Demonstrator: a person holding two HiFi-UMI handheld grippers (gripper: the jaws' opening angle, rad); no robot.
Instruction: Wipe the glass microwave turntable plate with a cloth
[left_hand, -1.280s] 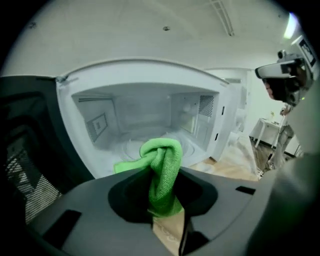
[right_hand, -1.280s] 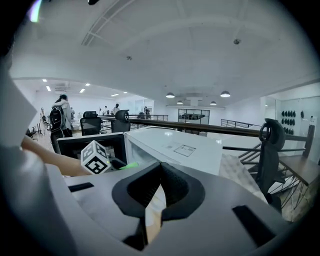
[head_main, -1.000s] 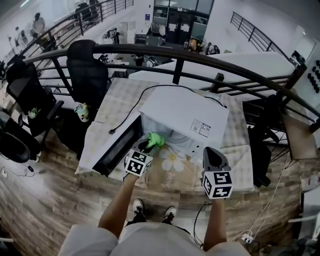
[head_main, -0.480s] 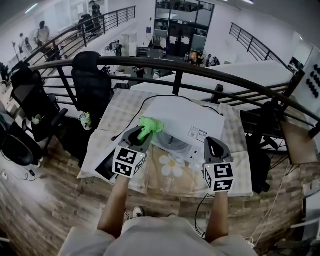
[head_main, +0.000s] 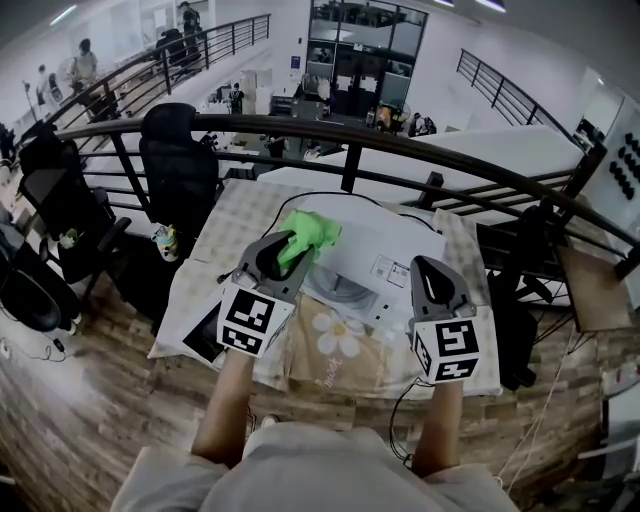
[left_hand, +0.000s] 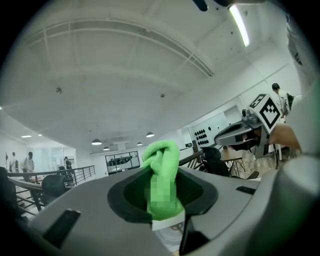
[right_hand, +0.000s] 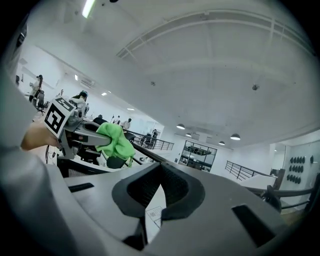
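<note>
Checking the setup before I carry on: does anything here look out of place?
Nothing looks spilled or broken. One oddity: the microwave's black power cord trails across the tablecloth, its end lying loose there. The green cloth is clamped in the left gripper's jaws, held above the microwave.

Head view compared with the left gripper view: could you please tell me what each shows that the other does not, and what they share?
Only the head view shows the white microwave on its cloth-covered table, the black chair and the person's forearms. Only the left gripper view shows the ceiling lamps and, close up, the left gripper with its jaws shut on the cloth. Both show the green cloth and the right gripper.
</note>
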